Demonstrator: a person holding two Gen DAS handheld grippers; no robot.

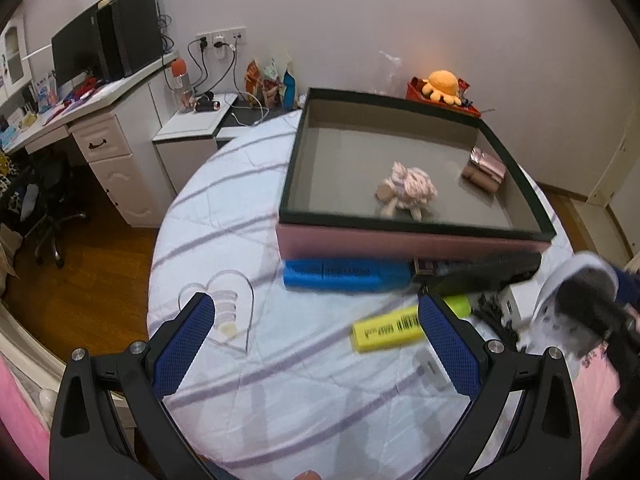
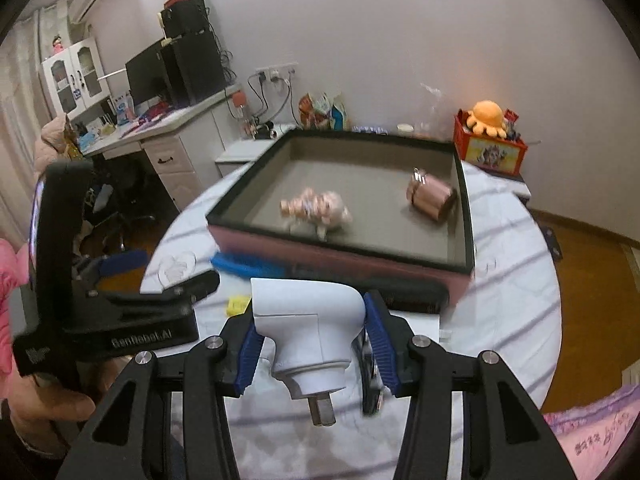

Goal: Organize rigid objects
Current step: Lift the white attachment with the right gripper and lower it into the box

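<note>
A round table [image 1: 224, 240] draped in a pale striped cloth is shown from two gripper cameras, both views blurred in places. At the left, a clear heart-shaped piece [image 1: 224, 312] is seen lying on the cloth; its lower left edge is hidden behind a blue pad of the left gripper [image 1: 316, 320], whose fingers are spread wide with nothing between them. Just ahead, a blue bar-shaped object [image 1: 344, 274] is laid against the front wall of a shallow pink box [image 1: 400, 240] with a dark rim; its surface detail is smeared and cannot be read. A yellow highlighter [image 1: 388, 330] is partly covered by the gripper's right pad, and a small pale item [image 1: 430, 368] beside it is too blurred to identify. Inside the box, a small plush figure [image 1: 406, 190] is placed near the middle and a pinkish metallic cylinder [image 1: 484, 168] near the right wall. A long black object [image 1: 484, 270] is pressed along the box front, its left end hidden. At the far right, the right gripper [image 2: 310, 330] is seen clamped on a white plug adapter [image 2: 306, 320], the blue pads pressed to both its sides and its metal prongs pointed toward the camera, held above the cloth in front of the box. In the left wrist view the adapter is only a blurred white shape cut off by the frame edge. An orange plush octopus [image 2: 486, 116] is perched on a red box behind the table.
</note>
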